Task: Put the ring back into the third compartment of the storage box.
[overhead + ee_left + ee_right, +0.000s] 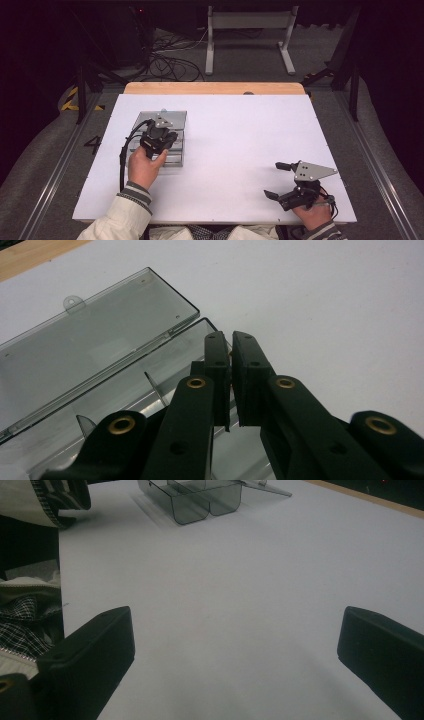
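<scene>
A clear smoky plastic box [175,156] lies on the left part of the white table [235,145], its hinged lid [176,117] folded flat behind it. In the left gripper view the lid [95,335] lies open and the tray [135,395] shows thin dividers. My left gripper [159,136] hangs over the tray, and its jaws [231,340] are shut, with only a thin slit and nothing I can make out between them. My right gripper [276,180] rests near the table's front right, open and holding nothing [237,630]. The box [200,497] lies far ahead of it.
A wooden strip [215,88] borders the table's far edge. Beyond it the floor holds cables [170,62] and a white frame stand [250,35]. A checked sleeve [30,605] shows at the left of the right gripper view.
</scene>
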`<state>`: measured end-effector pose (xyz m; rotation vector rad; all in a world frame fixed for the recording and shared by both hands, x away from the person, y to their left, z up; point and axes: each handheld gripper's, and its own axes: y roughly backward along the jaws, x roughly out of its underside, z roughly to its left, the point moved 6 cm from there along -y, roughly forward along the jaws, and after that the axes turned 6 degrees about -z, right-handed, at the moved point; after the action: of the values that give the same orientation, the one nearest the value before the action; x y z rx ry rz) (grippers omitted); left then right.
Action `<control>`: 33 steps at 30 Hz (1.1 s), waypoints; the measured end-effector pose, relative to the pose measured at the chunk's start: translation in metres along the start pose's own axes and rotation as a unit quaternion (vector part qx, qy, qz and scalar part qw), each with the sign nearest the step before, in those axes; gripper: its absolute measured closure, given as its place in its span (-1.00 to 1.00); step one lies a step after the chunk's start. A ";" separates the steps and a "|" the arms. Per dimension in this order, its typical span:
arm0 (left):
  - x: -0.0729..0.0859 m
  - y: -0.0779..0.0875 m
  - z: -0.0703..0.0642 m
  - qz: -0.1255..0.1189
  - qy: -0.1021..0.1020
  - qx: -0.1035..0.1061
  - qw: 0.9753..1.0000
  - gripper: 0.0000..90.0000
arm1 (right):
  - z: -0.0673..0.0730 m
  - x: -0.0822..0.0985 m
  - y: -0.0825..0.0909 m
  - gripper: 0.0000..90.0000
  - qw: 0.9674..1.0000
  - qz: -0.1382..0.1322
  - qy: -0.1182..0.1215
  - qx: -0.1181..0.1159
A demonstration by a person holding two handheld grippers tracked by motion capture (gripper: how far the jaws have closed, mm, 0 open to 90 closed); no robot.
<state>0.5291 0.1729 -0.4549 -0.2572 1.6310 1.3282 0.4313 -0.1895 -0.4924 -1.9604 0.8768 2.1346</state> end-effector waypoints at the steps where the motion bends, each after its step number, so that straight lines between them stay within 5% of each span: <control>1: 0.001 -0.001 0.000 0.002 0.000 0.002 1.000 0.91 | 0.000 0.000 0.000 -0.94 1.000 0.000 0.000 0.000; 33: 0.016 -0.030 0.019 0.059 0.030 0.003 0.998 0.90 | 0.000 0.001 -0.001 -0.94 1.000 0.003 0.002 -0.003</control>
<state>0.5514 0.1841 -0.4845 -0.2010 1.7219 1.4164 0.4311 -0.1891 -0.4934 -1.9689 0.8789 2.1392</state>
